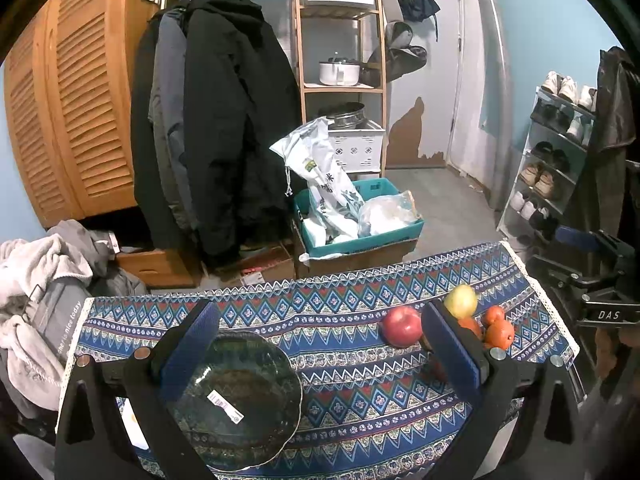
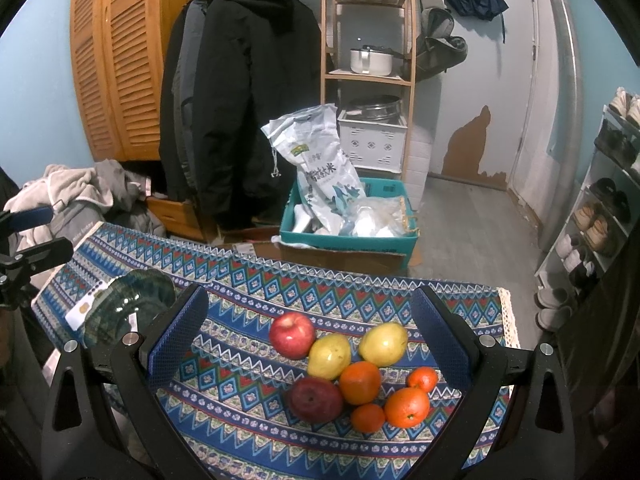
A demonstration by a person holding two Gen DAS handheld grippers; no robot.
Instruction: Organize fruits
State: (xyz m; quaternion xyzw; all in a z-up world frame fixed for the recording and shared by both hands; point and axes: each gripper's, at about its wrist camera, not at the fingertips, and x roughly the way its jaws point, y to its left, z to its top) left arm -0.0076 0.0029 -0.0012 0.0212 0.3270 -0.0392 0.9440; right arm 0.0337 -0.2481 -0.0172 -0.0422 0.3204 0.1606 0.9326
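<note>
A dark green glass bowl (image 1: 236, 400) sits empty on the patterned tablecloth (image 1: 360, 400), below my open left gripper (image 1: 320, 344); it also shows at the left in the right wrist view (image 2: 128, 308). A pile of fruit lies on the cloth between the fingers of my open right gripper (image 2: 308, 332): a red apple (image 2: 291, 335), a dark red apple (image 2: 316, 399), two yellow pears (image 2: 329, 356) (image 2: 383, 345), and several oranges (image 2: 360, 383) (image 2: 407, 407). In the left wrist view the red apple (image 1: 402, 326), a pear (image 1: 461, 301) and oranges (image 1: 499, 334) lie at the right.
The table's far edge (image 2: 360, 276) drops to the floor with a teal box of bags (image 2: 348, 220). Coats (image 2: 240, 100) hang behind, laundry (image 1: 36, 280) lies at the left, a shoe rack (image 1: 556, 160) stands at the right. A white card (image 2: 82, 312) lies by the bowl.
</note>
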